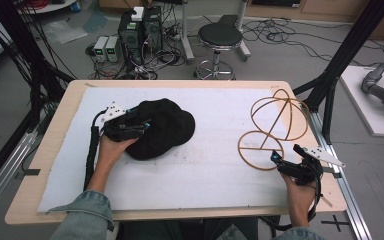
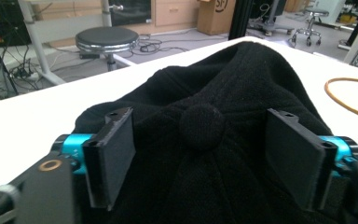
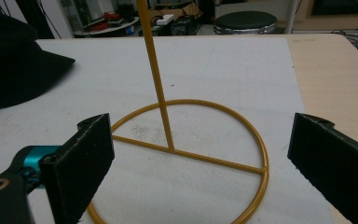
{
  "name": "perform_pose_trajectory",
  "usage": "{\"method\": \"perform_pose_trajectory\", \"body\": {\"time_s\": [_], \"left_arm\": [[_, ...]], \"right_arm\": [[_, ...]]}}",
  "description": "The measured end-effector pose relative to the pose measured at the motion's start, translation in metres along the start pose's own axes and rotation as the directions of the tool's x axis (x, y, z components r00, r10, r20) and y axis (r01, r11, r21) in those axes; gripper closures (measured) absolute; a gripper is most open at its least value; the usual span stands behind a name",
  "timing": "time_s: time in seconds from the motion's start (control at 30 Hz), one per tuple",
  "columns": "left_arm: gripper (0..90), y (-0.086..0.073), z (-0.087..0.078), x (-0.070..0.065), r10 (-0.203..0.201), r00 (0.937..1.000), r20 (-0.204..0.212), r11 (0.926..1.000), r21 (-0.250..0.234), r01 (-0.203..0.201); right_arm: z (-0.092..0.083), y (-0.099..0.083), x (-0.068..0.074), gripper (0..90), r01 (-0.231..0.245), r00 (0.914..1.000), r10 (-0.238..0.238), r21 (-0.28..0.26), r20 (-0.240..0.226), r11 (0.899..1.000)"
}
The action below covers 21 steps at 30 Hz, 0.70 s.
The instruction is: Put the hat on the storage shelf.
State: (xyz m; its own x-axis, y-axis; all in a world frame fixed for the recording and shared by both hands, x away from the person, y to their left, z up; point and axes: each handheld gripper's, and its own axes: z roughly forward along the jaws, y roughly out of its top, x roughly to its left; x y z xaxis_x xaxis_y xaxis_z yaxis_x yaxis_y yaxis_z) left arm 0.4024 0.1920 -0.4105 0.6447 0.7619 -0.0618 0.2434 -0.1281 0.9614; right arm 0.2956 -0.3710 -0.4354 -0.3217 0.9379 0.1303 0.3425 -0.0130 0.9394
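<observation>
A black cap [image 1: 165, 127] lies on the white mat left of centre, crown up. My left gripper [image 1: 141, 125] rests against its left side. In the left gripper view it stands open [image 2: 205, 161], its jaws wide apart on either side of the cap's top button [image 2: 202, 126]. A yellow wire hat stand [image 1: 275, 125] with a round base ring [image 3: 258, 144] and an upright rod [image 3: 154, 70] stands at the right. My right gripper [image 1: 276, 160] is at the ring's near edge, open [image 3: 200, 163], with the ring between its jaws and nothing held.
The white mat [image 1: 205, 170] covers most of the wooden table [image 1: 55, 150]. A black frame post [image 1: 330, 95] rises just past the table's right edge. On the floor beyond are a stool [image 1: 220, 37], computer boxes [image 1: 140, 30] and loose cables.
</observation>
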Motion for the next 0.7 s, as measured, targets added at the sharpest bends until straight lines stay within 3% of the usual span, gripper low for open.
{"method": "perform_pose_trajectory", "body": {"time_s": [0.13,0.37,0.53,0.7], "left_arm": [[35.8,0.002,0.003,-0.001,0.016,0.9998,-0.011,0.9994,0.032,-0.016],[61.8,0.001,0.006,-0.003,0.017,0.9997,-0.016,0.9973,0.072,-0.016],[69.4,0.003,0.006,-0.005,0.013,0.9998,-0.016,0.9965,0.083,-0.012],[71.9,0.012,0.001,-0.008,-0.003,1.0,-0.005,0.9984,0.057,0.003]], "right_arm": [[0.0,0.0,0.0,6.5,-0.001,1.0,0.001,0.0,0.002,1.0],[-0.001,0.0,-0.002,6.5,-0.004,1.0,0.004,-0.006,0.006,1.0],[-0.002,0.0,-0.003,6.5,-0.009,1.0,0.009,-0.008,0.005,1.0],[-0.002,0.0,-0.003,6.6,-0.011,0.9999,0.011,-0.007,0.008,1.0]]}}
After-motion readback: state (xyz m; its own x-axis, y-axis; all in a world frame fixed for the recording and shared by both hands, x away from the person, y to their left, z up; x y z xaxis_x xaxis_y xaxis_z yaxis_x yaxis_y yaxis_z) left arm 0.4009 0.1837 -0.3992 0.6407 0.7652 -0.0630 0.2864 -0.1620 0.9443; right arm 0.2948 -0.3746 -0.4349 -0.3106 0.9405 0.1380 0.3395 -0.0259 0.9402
